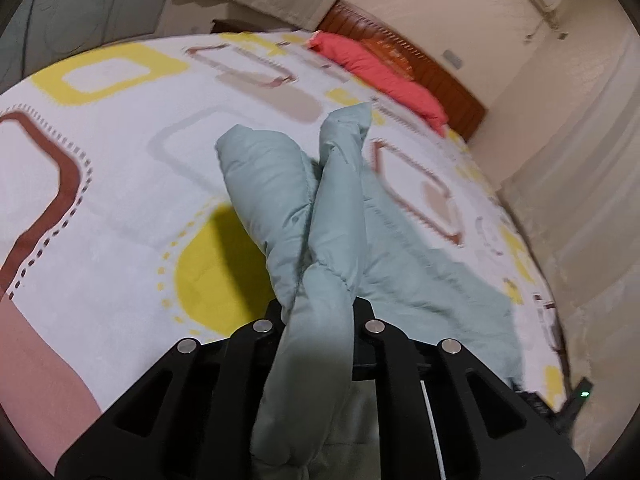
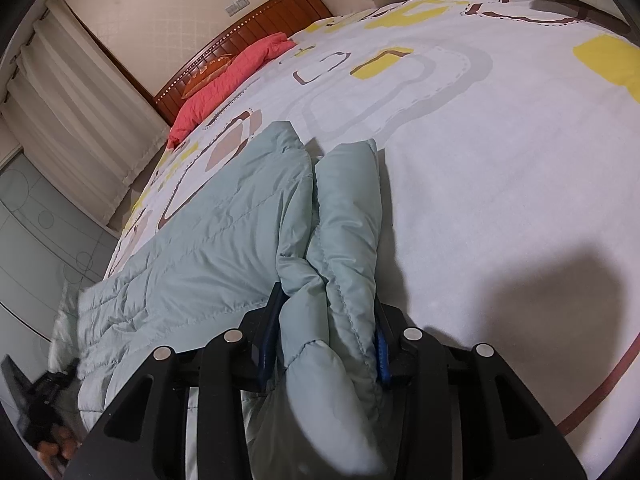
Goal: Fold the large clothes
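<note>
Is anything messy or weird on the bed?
Nothing looks broken or spilled. The puffy pale green quilted jacket is bunched into thick rolls where the left gripper and the right gripper pinch it. The coral-red blanket lies crumpled against the wooden headboard.

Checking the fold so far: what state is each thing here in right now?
Left gripper: shut on the padded garment.
Right gripper: shut on the padded garment.
Padded garment: pale green, partly spread on the bed, edges bunched up.
Red quilt: heaped by the headboard.
</note>
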`<state>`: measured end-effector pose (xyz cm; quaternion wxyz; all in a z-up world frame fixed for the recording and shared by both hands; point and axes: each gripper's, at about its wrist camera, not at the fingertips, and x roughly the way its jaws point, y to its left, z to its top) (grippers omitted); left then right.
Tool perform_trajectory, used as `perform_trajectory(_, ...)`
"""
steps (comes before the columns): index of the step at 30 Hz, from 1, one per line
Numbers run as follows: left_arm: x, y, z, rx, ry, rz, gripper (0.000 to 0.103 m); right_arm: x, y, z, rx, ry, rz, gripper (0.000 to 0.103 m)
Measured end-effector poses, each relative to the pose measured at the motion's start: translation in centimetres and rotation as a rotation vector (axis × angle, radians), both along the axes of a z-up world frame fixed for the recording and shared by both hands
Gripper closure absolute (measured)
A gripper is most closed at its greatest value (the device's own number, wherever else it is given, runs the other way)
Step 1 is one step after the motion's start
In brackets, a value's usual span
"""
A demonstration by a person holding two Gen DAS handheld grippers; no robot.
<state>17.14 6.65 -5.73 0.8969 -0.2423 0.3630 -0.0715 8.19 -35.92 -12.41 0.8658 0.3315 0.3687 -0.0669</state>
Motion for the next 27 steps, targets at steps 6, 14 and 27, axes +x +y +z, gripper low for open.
perform_trajectory(6, -1.4, -5.4, 3.4, 0.027, -0.085, -0.108, 0.092, -0.4, 0.0, -0.1, 0.008, -0.010, -0.002, 0.066)
perform_trajectory(14, -2.0, -13.9, 3.3, 0.105, -0.086, -0.238, 0.092, -0.9, -0.3, -0.2, 0.026, -0.022, -0.003, 0.067)
perform_trajectory(27, -1.1, -22.2, -1.0, 0.207, -0.010, -0.345, 0.092, -1.5, -0.3, -0.3, 0.039, -0.036, -0.002, 0.067)
